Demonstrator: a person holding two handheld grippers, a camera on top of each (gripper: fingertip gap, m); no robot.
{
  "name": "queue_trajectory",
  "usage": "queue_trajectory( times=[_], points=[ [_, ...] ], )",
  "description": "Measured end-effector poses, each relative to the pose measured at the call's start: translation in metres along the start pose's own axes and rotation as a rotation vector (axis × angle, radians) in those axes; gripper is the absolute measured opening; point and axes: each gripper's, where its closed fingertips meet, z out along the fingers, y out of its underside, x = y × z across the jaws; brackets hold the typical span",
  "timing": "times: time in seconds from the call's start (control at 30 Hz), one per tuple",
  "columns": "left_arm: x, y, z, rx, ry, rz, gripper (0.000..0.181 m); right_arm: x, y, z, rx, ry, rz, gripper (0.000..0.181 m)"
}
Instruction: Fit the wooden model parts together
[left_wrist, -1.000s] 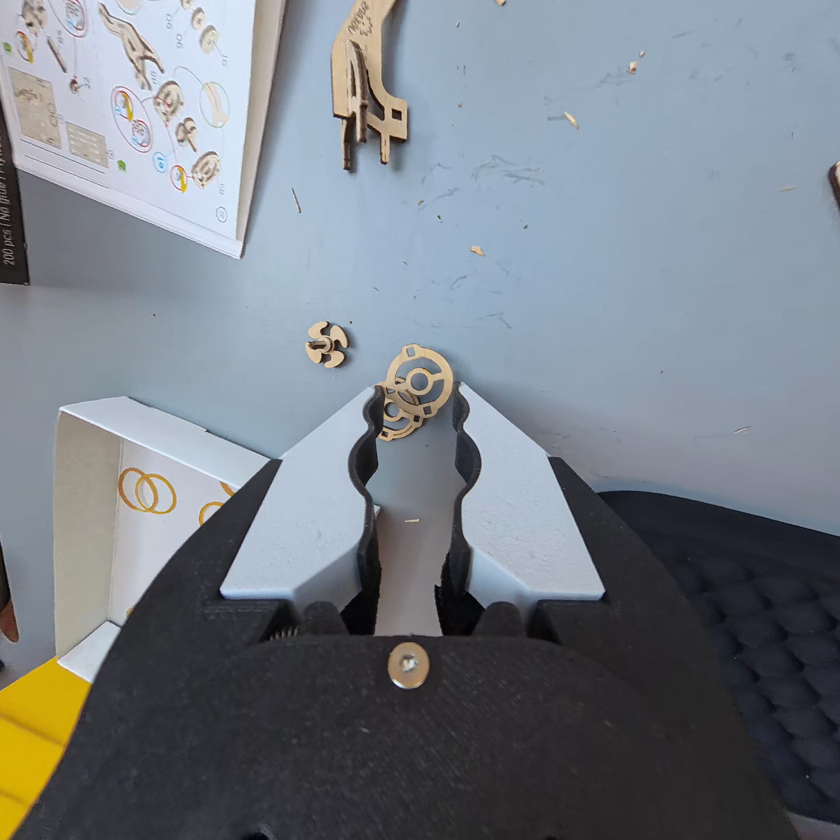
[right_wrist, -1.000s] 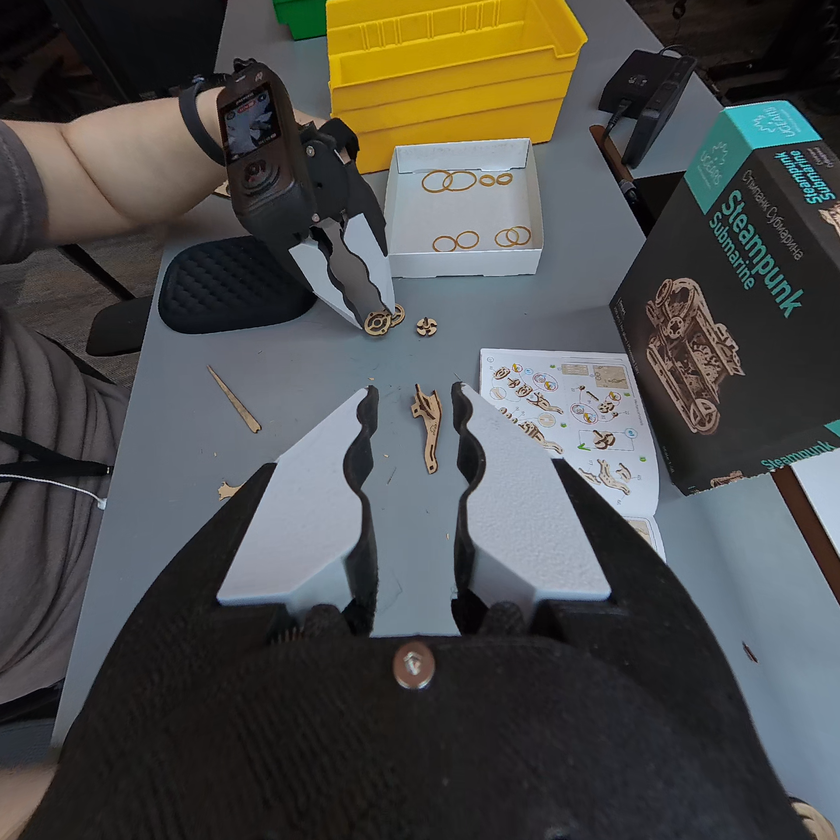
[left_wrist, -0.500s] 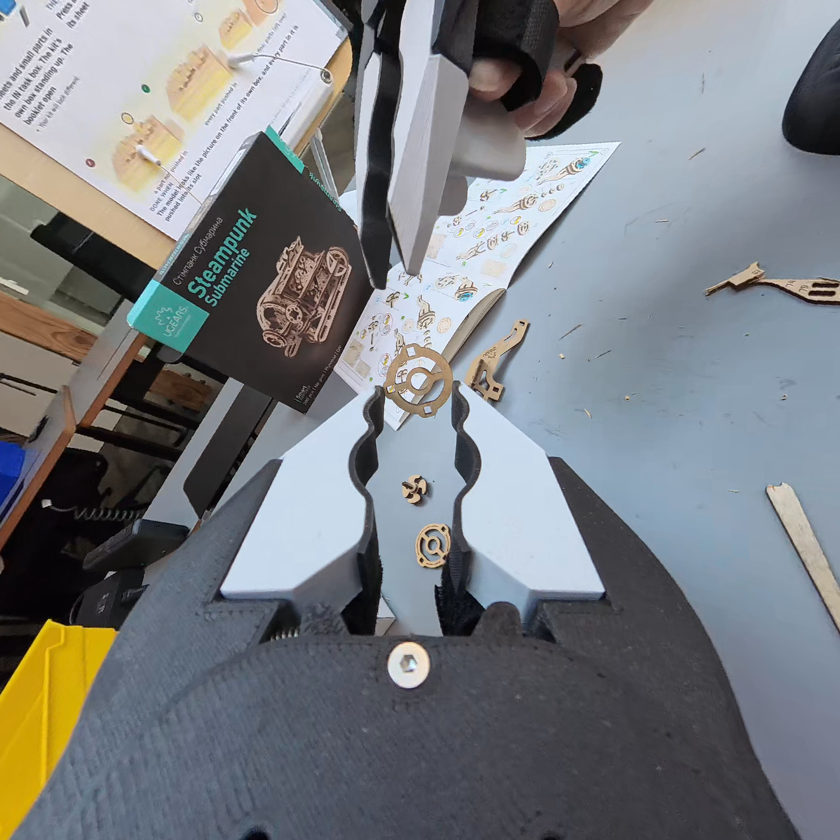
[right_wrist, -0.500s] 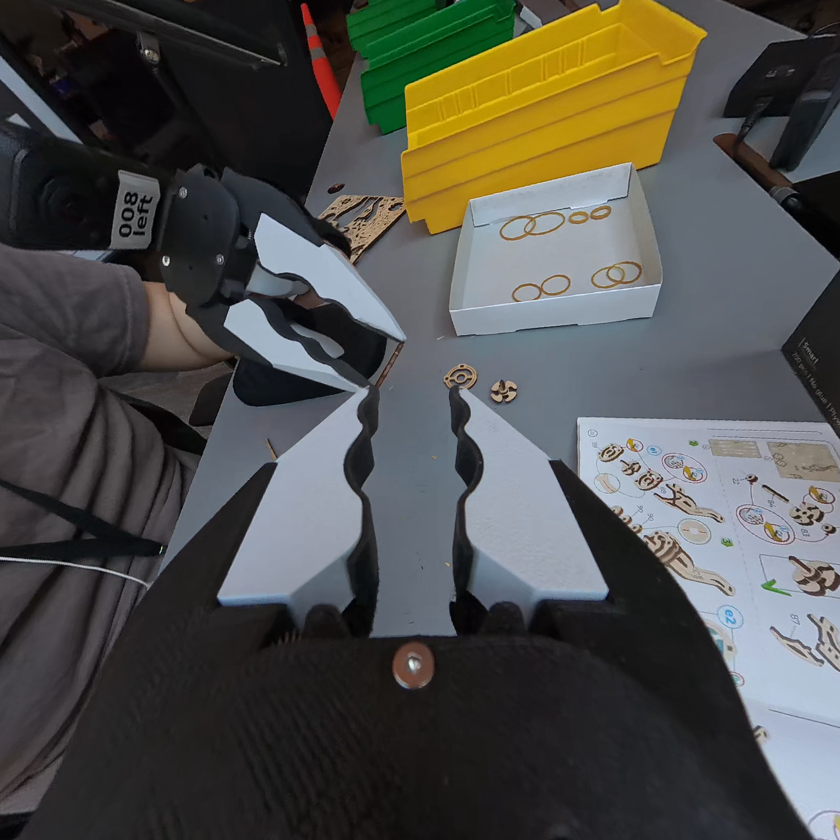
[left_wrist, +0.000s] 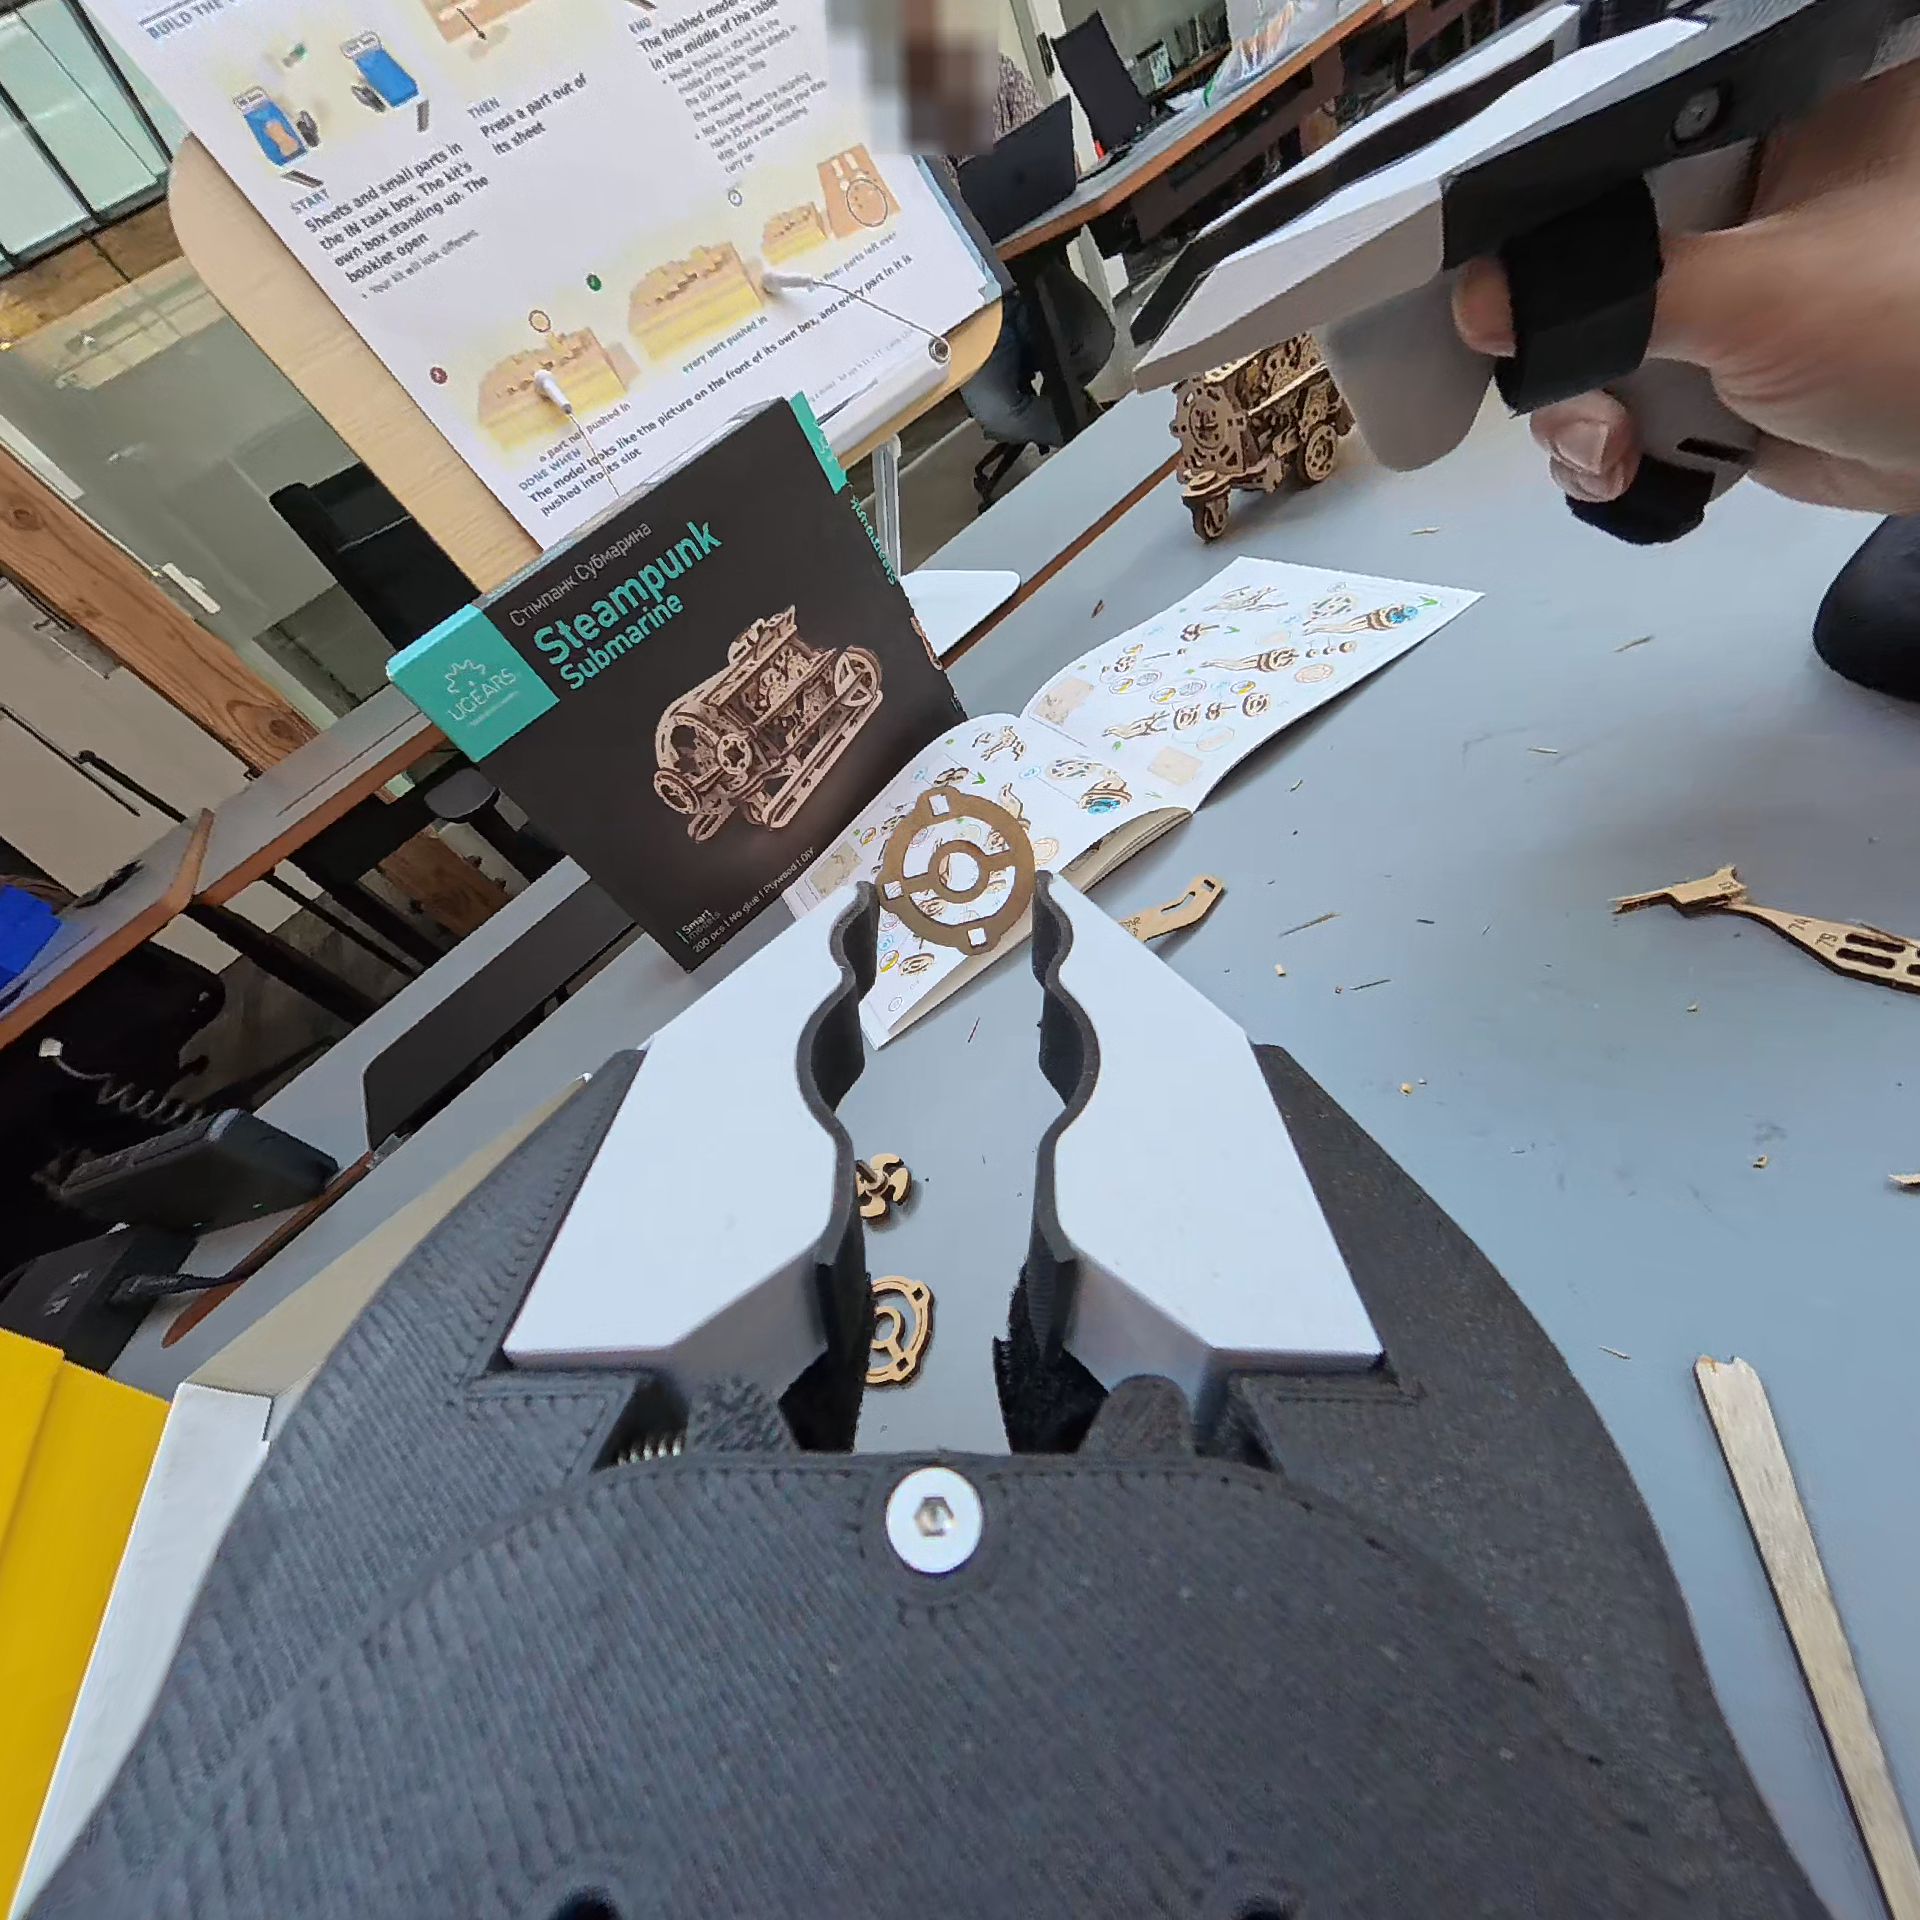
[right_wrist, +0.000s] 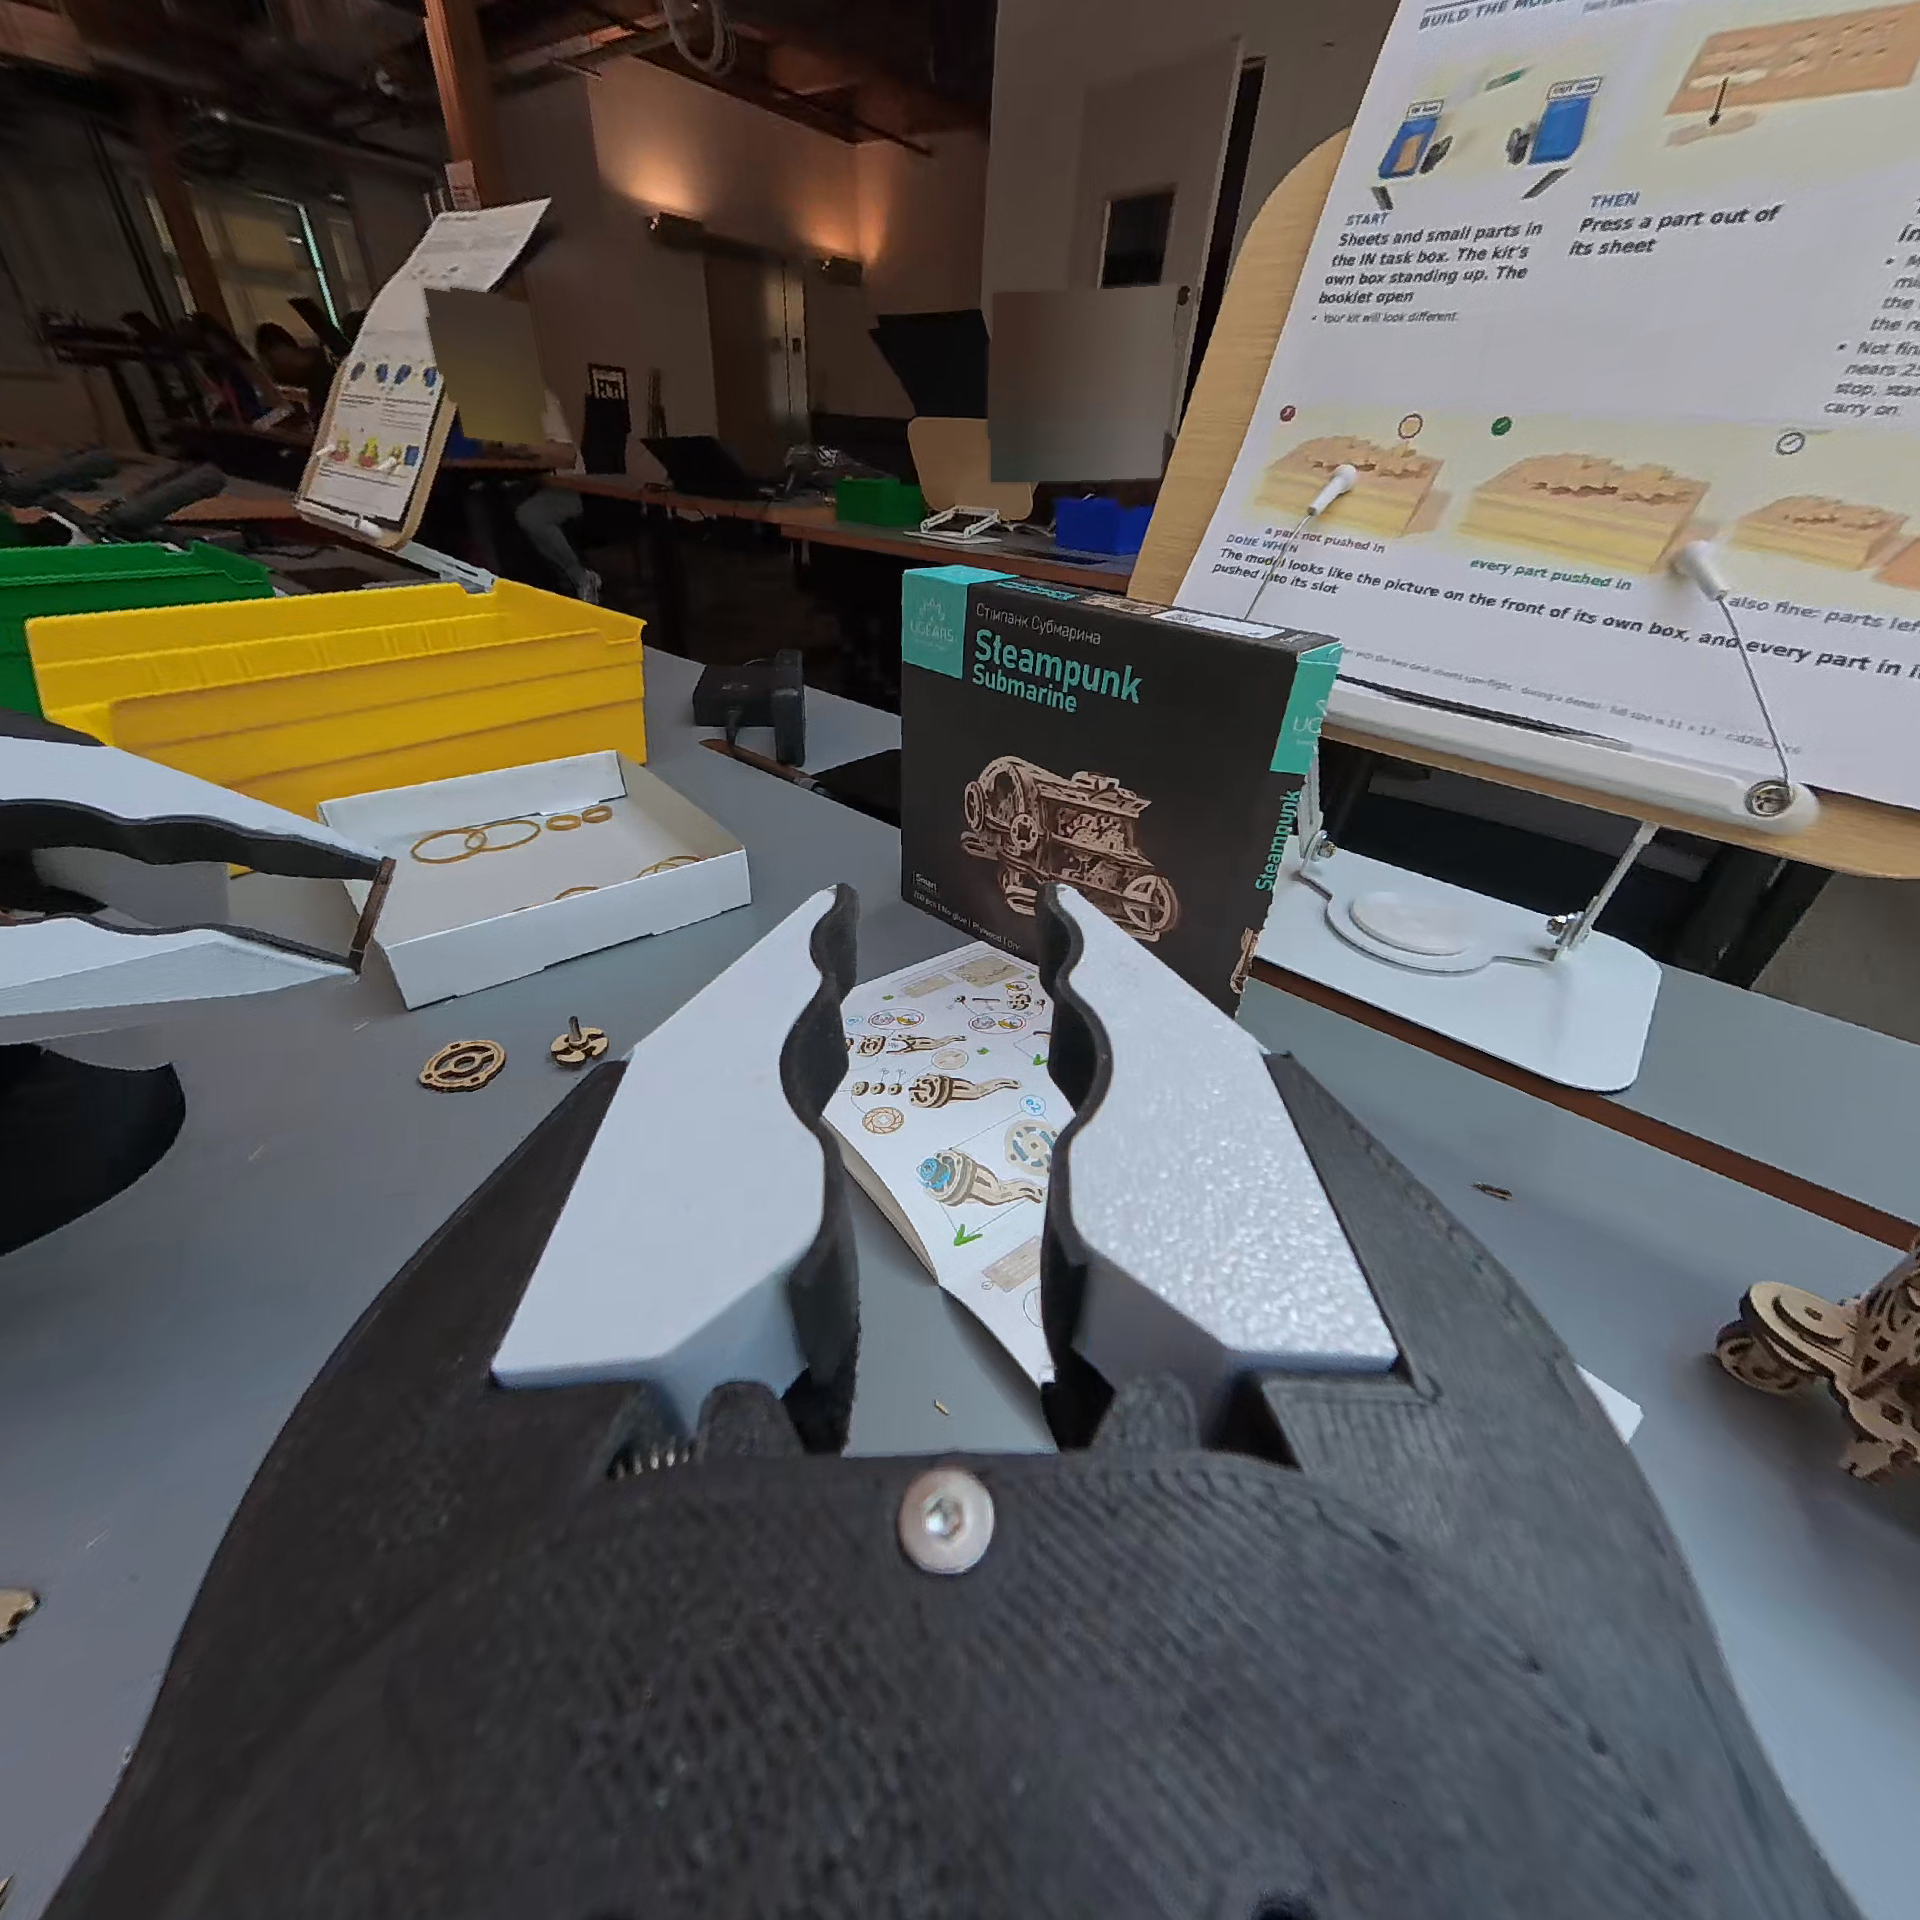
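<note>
Wooden ring disc (left_wrist: 954, 871) sits clamped at the left gripper (left_wrist: 948, 906) jaws' tips, above the desk (left_wrist: 1507, 1039). Right gripper (right_wrist: 948, 906) jaws gape empty above the booklet (right_wrist: 940, 1091); only its view shows the white tray (right_wrist: 582, 914).

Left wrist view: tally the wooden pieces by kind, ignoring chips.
Ring discs: 2
Fan-shaped hub: 1
Curved arm: 1
Pronged strip: 1
Flat stick: 1
Assembled model: 1
Total: 7

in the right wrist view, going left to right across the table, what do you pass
left gripper holding a wooden disc → ring part → small rotor part → booklet → kit box → stand base → wooden model
</note>
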Motion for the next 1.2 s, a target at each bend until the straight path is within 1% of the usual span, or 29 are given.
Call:
queue_trajectory(
  times=[0.1,0.2,0.33,0.43,0.5,0.67,0.8,0.93,1.2],
  points=[
    [-0.003,0.005,0.0,-0.018,-0.005,0.01,0.028,-0.007,0.006,0.005,-0.002,-0.051,0.08,0.033],
    [-0.005,0.006,0.0,-0.013,-0.006,-0.006,0.028,-0.012,0.02,0.012,-0.026,-0.095,0.159,0.031],
    [-0.009,0.011,0.002,-0.031,-0.015,-0.015,0.028,-0.011,0.037,0.017,-0.069,-0.118,0.206,0.03],
    [-0.013,0.013,0.002,-0.035,-0.03,-0.026,0.028,-0.016,0.042,0.02,-0.089,-0.16,0.236,0.028],
    [-0.015,0.013,0.001,-0.035,-0.035,-0.041,0.028,-0.02,0.045,0.021,-0.104,-0.176,0.227,0.028],
    [-0.015,0.017,0.002,-0.046,-0.015,-0.07,0.028,-0.034,0.054,0.024,-0.167,-0.215,0.129,0.028],
    [-0.015,0.018,0.003,-0.048,-0.01,-0.075,0.028,-0.042,0.056,0.025,-0.183,-0.226,0.08,0.028],
    [-0.016,0.016,0.002,-0.044,-0.019,-0.066,0.028,-0.042,0.056,0.025,-0.183,-0.224,0.082,0.027],
    [-0.02,0.017,0.001,-0.051,-0.038,-0.066,0.028,-0.035,0.051,0.023,-0.158,-0.22,0.153,0.026]
  ],
)
